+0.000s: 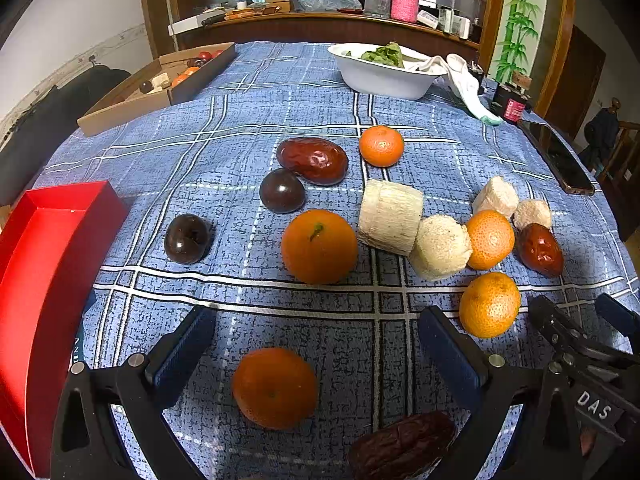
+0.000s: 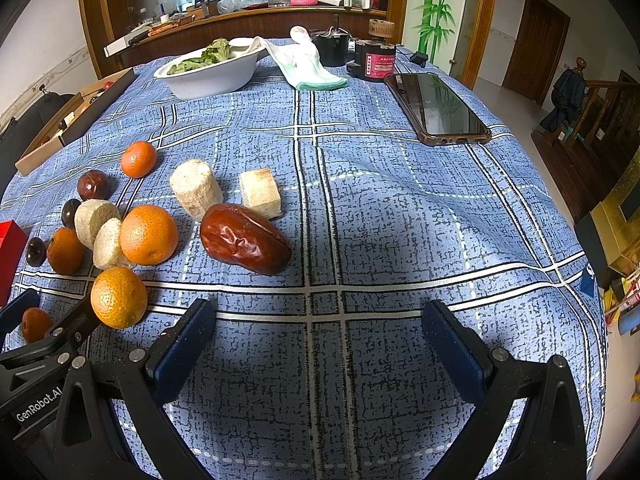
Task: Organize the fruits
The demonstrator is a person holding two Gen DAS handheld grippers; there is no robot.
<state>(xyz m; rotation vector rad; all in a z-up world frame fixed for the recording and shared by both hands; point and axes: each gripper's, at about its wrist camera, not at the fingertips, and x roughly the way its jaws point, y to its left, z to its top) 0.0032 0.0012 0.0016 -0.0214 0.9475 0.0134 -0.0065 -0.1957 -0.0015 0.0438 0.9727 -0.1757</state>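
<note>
Fruits lie scattered on the blue checked tablecloth. My left gripper (image 1: 316,332) is open, low over the cloth, with an orange (image 1: 275,387) lying loose between its fingers and a dark wrinkled date (image 1: 402,446) by the right finger. Beyond are a larger orange (image 1: 319,246), two dark plums (image 1: 282,190) (image 1: 187,238), a red date (image 1: 313,160) and pale sugarcane pieces (image 1: 390,216). An open red box (image 1: 48,280) stands at the left. My right gripper (image 2: 320,336) is open over bare cloth; a big red date (image 2: 245,239) and an orange (image 2: 119,297) lie ahead to its left.
A white bowl (image 1: 384,76) with greens and a white cloth (image 1: 466,80) sit at the far side. A cardboard box (image 1: 160,88) holding more fruit stands far left. A phone (image 2: 438,108) lies far right, near a dark jar (image 2: 375,60). The table edge drops off on the right.
</note>
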